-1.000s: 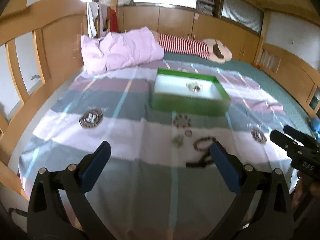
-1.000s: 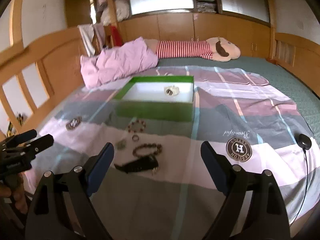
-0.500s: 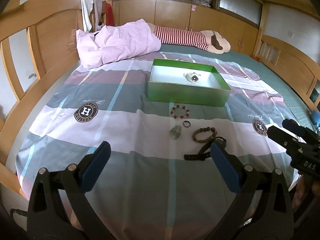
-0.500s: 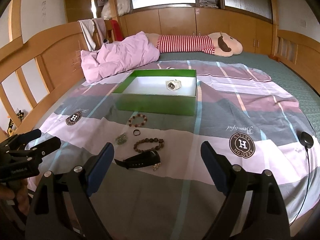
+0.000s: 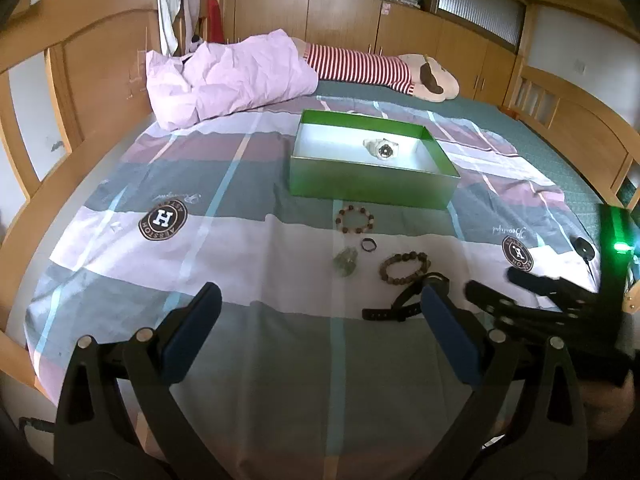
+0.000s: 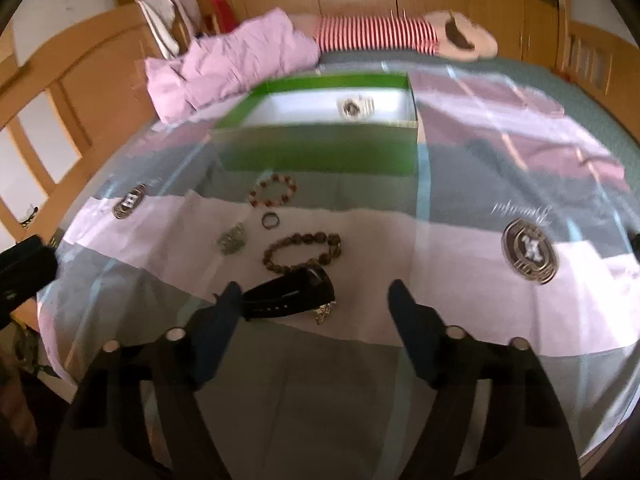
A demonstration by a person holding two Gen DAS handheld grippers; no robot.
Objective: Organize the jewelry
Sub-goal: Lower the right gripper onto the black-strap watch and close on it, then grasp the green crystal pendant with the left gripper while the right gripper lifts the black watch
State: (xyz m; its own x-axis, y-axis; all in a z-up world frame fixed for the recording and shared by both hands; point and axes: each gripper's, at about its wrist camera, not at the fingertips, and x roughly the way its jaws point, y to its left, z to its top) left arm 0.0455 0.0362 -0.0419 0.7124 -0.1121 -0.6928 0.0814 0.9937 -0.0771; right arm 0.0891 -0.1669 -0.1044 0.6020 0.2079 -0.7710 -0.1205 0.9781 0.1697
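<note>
On the bedspread lies a black watch, with a small metal piece beside it. My right gripper hovers low over it; the jaws are closing, the watch lies between them, and the pads are not pressing on it. Behind it lie a brown bead bracelet, a ring, a greenish trinket and a reddish bead bracelet. The green box holds a white watch. My left gripper is open and holds nothing.
A pink quilt and a striped plush toy lie behind the box. Wooden bed rails run along both sides. A black round device with a cable sits near the right edge of the bedspread.
My right gripper has dropped and moved forward over the black watch, and its jaws have narrowed. The left gripper has barely moved.
</note>
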